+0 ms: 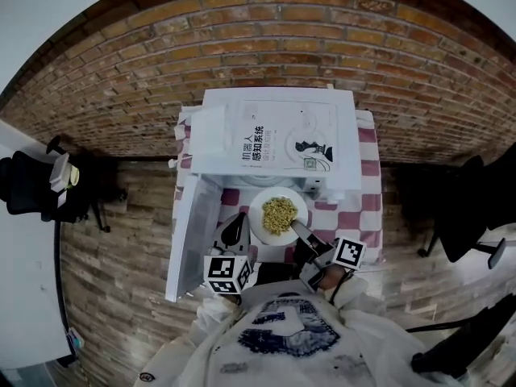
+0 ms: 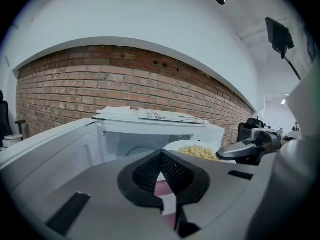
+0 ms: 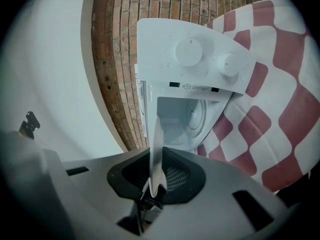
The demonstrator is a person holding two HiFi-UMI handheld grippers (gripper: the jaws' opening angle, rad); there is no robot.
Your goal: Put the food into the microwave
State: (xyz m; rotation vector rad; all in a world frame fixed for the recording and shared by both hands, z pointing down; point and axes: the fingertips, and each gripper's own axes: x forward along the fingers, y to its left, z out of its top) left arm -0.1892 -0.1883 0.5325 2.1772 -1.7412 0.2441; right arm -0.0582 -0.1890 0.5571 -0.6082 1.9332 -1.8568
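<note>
A white plate (image 1: 278,214) of yellowish noodles hangs just in front of the white microwave (image 1: 278,139). The microwave's door (image 1: 193,236) is swung open to the left. My right gripper (image 1: 297,229) is shut on the plate's near right rim. In the right gripper view the plate (image 3: 156,149) stands edge-on between the jaws of that gripper (image 3: 156,184), facing the open cavity (image 3: 182,119). My left gripper (image 1: 239,226) sits left of the plate, beside the open door. Its jaws (image 2: 161,155) meet at the tips with nothing in them. The plate (image 2: 192,150) shows to their right.
The microwave stands on a small table with a red-and-white checked cloth (image 1: 355,216). Its two knobs (image 3: 189,51) sit above the cavity in the right gripper view. Black office chairs stand at the left (image 1: 32,184) and right (image 1: 468,208). A white desk (image 1: 24,297) is at the left.
</note>
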